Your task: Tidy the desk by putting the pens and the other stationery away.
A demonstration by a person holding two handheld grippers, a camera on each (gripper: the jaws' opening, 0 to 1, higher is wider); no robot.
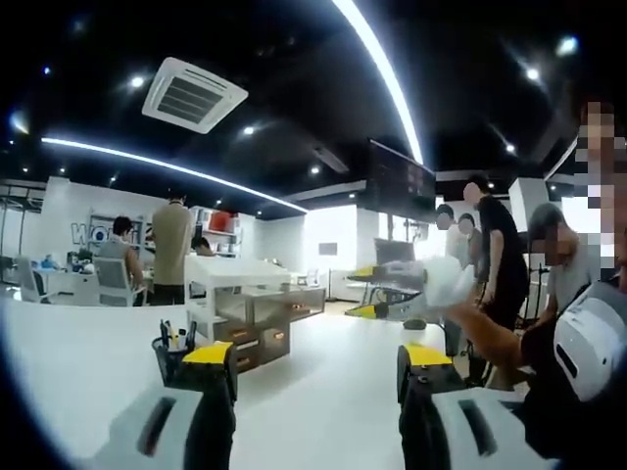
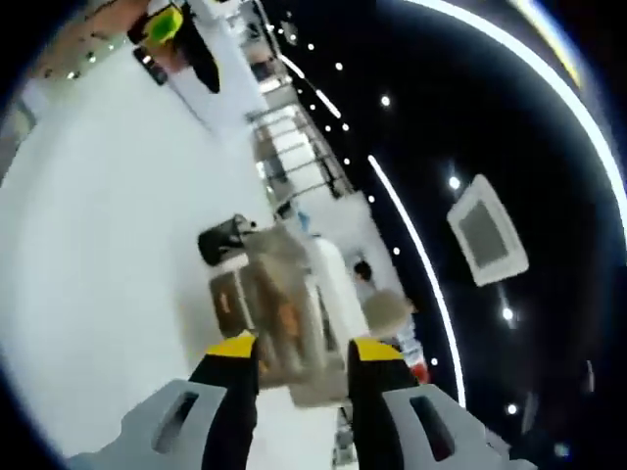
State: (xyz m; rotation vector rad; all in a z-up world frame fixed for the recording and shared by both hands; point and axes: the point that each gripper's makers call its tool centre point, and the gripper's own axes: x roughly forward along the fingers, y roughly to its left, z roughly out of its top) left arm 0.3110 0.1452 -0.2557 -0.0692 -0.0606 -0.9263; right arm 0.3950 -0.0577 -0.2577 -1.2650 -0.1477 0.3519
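Observation:
A black mesh pen holder [image 1: 172,354] with several pens stands on the white desk [image 1: 333,392], just left of my left jaw. Behind it sits a white desk organizer [image 1: 257,311] with open drawers. My left gripper [image 1: 316,354] is open, with only bare desk between its yellow-tipped jaws. My right gripper [image 1: 377,292] comes in from the right, held by a gloved hand [image 1: 443,282]. In the rolled, blurred right gripper view, my right gripper [image 2: 305,348] is open. It points at the organizer [image 2: 279,318], and the pen holder [image 2: 224,238] is beyond it.
Several people stand at the right and at the back of the office. One of them [image 1: 502,257] is close to the desk. An office chair [image 1: 116,279] and more desks are at the far left. The left gripper [image 2: 174,27] shows at the top left of the right gripper view.

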